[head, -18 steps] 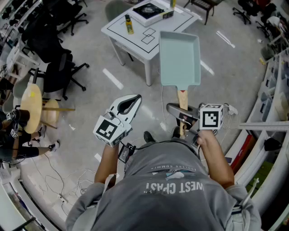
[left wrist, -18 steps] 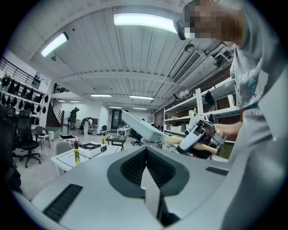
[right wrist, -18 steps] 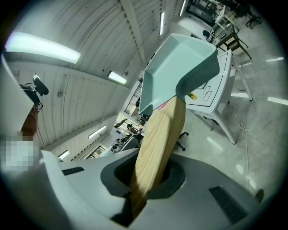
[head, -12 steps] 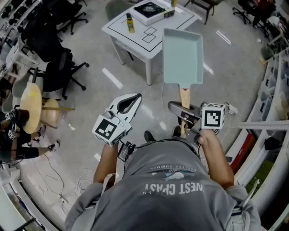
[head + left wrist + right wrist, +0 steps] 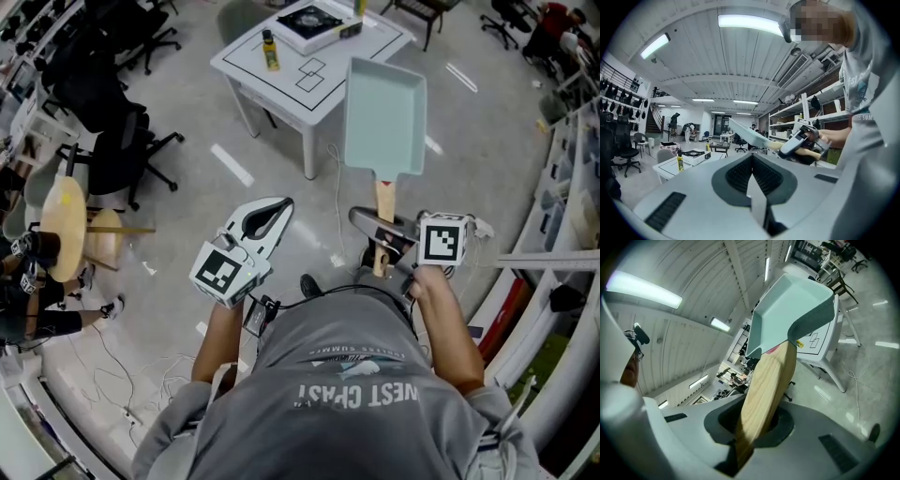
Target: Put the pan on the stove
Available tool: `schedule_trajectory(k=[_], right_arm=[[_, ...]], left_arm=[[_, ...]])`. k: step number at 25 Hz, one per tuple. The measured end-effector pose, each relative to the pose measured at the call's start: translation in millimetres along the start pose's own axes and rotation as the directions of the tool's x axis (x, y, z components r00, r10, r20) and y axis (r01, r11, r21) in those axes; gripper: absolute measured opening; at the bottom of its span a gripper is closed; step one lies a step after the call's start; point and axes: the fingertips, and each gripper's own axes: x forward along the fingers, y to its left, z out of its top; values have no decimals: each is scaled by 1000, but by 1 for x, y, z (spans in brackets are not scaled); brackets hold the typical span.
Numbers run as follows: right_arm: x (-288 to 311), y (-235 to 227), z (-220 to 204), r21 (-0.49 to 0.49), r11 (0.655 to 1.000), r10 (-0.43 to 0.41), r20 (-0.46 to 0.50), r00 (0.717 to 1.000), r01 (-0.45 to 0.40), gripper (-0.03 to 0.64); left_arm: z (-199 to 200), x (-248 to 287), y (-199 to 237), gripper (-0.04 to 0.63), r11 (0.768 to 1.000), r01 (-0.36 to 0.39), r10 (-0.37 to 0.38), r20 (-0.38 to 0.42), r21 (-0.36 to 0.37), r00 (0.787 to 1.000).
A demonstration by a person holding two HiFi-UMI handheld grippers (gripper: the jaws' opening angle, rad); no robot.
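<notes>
Right gripper (image 5: pixel 380 232) clamped on the wooden handle (image 5: pixel 382 202) of the pan (image 5: pixel 384 112). Pan airborne, at 12 o'clock from that gripper. Stove (image 5: pixel 310 22) on table (image 5: pixel 274 89), 11 o'clock of pan, apart. Left gripper (image 5: pixel 267 217) closed, empty.

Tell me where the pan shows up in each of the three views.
Head view: pan upper centre, beyond the right gripper.
Left gripper view: pan mid-frame, edge-on.
Right gripper view: pan upper centre, handle in the jaws.
Shared landmark: white table, in all three.
</notes>
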Motion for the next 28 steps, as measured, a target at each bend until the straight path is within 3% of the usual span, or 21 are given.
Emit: schedule_trajectory(k=[17,28], right_arm=[[2,-53,85,-30,999,35,-81,996,-37,31],[-2,-96,156,-37,995,85,-168,982,-92,31]], left_arm=[[7,71,39,-2,994,-106,105,-29,-19,994],[21,135,63,-2,976,-218,217,-28,-25,976]])
